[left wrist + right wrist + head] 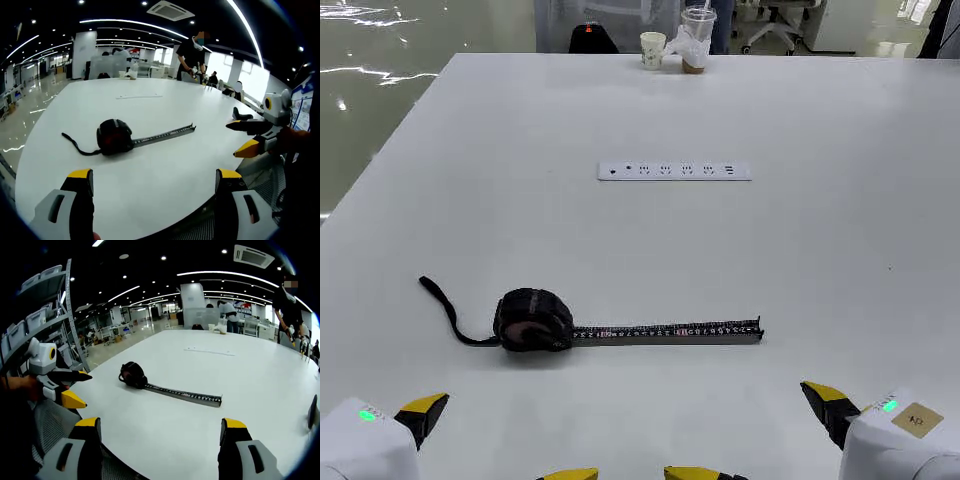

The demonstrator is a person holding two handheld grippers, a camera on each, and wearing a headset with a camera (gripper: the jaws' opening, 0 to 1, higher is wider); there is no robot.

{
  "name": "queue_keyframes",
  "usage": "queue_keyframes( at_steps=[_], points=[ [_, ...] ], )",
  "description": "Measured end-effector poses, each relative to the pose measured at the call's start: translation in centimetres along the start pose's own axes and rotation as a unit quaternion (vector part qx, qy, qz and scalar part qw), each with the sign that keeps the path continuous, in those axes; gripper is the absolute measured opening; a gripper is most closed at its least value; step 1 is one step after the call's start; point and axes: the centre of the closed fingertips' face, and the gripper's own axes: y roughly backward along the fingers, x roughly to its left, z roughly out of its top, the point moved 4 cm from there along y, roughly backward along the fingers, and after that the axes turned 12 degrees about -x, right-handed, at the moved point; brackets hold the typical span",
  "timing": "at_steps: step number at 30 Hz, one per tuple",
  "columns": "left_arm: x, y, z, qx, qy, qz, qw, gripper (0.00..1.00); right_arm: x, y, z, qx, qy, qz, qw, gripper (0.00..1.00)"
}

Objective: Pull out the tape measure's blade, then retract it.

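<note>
**Desk:** Where are your tongs?

**Operator:** While I hang both tools over the table's (820, 230) near edge, the left gripper (495, 440) has its yellow-tipped jaws spread wide, with nothing between them. The right gripper (755, 432) matches it, jaws well apart and holding nothing. Neither touches the work.

**Desk:** And the tape measure?

**Operator:** The tape measure (532, 320) sits on the white top near the near edge, left of the middle. Its black case rests on its side. The blade (665, 331) lies drawn out flat on the surface, running right from the case, roughly parallel to the near edge. It ends at a hook about level with my right tool. A black wrist strap (445, 305) curls away from the case toward the left edge.

**Desk:** How close are you to it?

**Operator:** Both tools are short of it, on the near side. In the left gripper view the case lies ahead, between my jaws. In the right gripper view the blade crosses the gap ahead of them.

**Desk:** Anything else on the table?

**Operator:** A white power strip (674, 171) is set flat at the middle. A paper cup (653, 49) and a clear plastic cup (696, 38) stand side by side at the far edge. A person (191, 57) stands beyond that edge.
</note>
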Motion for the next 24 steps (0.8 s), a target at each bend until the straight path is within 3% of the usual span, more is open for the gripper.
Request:
queue_keyframes(
  at_steps=[24],
  points=[
    [-0.32,-0.38,0.75,0.001,-0.007,-0.006,1.0000,0.99,-0.33,0.51,0.10,0.002,-0.004,-0.003,1.0000,0.99]
  ],
)
